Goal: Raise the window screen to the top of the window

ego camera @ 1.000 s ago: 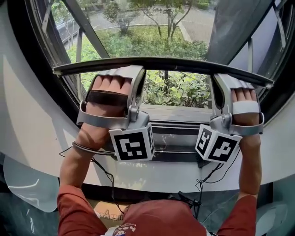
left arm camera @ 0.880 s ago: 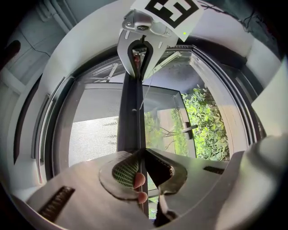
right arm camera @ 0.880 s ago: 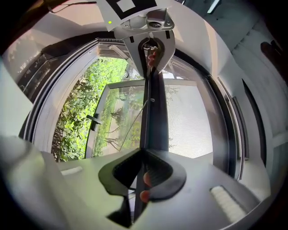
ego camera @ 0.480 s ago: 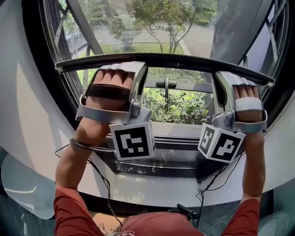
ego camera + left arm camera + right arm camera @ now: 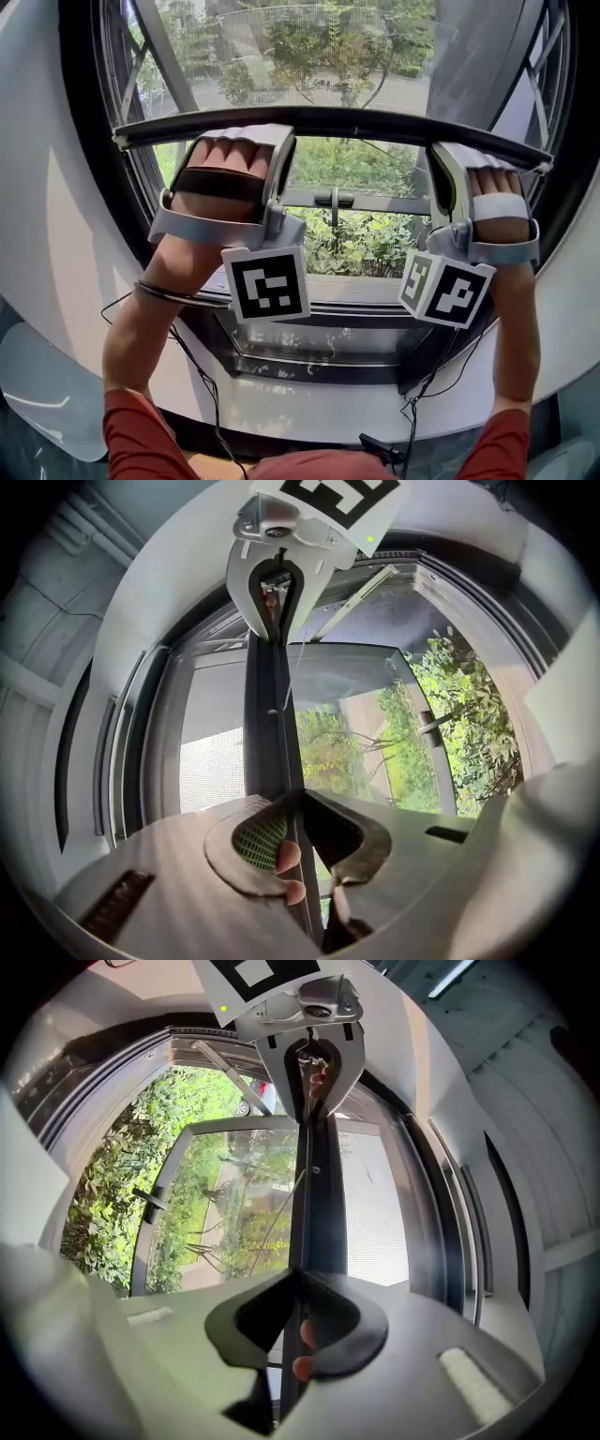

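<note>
Left tool (image 5: 246,139) is clamped on the dark bottom bar (image 5: 356,122) of the window screen (image 5: 309,56), up and to the left of the window handle (image 5: 335,199). Its jaws have just been easing apart a little, yet the bar runs between them and the pads look to be pressing on it.

The bar has climbed. A second ago no handle showed beneath it, and half a second ago the handle sat just under it. Now the bar stands clear above the handle, with a band of open view between them. I judge the raise to be under way but unfinished. The frame's top is out of the head view, so I cannot tell how far is left.

Right tool (image 5: 457,150), up and to the right of the handle, is closed narrowly on the same bar.

The head view hides both grips behind the hands, but it alone shows the two tools holding the bar roughly level. Each gripper view shows the bar running straight out from its own jaws to the other tool at the far end, with pale mesh (image 5: 211,761) on one side of the bar.
</note>
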`<state>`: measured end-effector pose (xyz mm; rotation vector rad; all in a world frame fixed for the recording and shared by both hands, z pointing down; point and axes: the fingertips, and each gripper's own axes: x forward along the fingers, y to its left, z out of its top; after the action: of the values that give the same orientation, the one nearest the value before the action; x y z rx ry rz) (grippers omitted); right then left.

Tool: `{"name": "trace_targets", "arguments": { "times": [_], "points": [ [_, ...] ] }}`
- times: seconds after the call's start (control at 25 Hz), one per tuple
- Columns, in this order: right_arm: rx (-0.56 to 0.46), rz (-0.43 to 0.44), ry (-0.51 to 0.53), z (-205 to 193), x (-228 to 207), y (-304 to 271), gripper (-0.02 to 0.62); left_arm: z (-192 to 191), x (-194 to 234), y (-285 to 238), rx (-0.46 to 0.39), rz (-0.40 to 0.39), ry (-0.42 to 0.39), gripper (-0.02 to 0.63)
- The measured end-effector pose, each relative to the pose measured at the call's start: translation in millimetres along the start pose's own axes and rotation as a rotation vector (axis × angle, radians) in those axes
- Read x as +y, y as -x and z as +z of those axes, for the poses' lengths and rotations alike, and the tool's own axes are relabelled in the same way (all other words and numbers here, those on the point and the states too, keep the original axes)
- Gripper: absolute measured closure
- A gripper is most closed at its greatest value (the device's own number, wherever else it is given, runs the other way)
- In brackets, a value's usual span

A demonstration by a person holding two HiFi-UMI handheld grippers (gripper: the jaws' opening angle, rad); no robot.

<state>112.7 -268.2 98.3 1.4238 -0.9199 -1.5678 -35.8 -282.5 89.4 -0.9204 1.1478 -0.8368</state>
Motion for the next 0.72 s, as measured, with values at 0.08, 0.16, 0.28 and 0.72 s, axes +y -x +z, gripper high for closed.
{"name": "trace_targets", "arguments": {
  "times": [0.08, 0.16, 0.28, 0.72],
  "points": [
    [0.004, -0.016, 0.001, -0.9, -4.6, -0.7, 0.549, 0.1, 5.7, -0.4, 0.007, 0.017, -0.01, 0.548],
    [0.008, -0.034, 0.006, -0.9, -10.9, -3.7, 0.549, -1.7, 12.0, -3.0, 0.013, 0.033, -0.006, 0.547],
    [0.011, -0.052, 0.01, -1.6, -34.3, -16.5, 0.549, -8.4, 35.0, -14.6, 0.017, 0.045, 0.011, 0.548],
    [0.03, -0.135, 0.031, -7.8, -72.9, -30.3, 0.548, -13.3, 75.9, -25.5, 0.059, 0.153, 0.018, 0.545]
  ]
}}
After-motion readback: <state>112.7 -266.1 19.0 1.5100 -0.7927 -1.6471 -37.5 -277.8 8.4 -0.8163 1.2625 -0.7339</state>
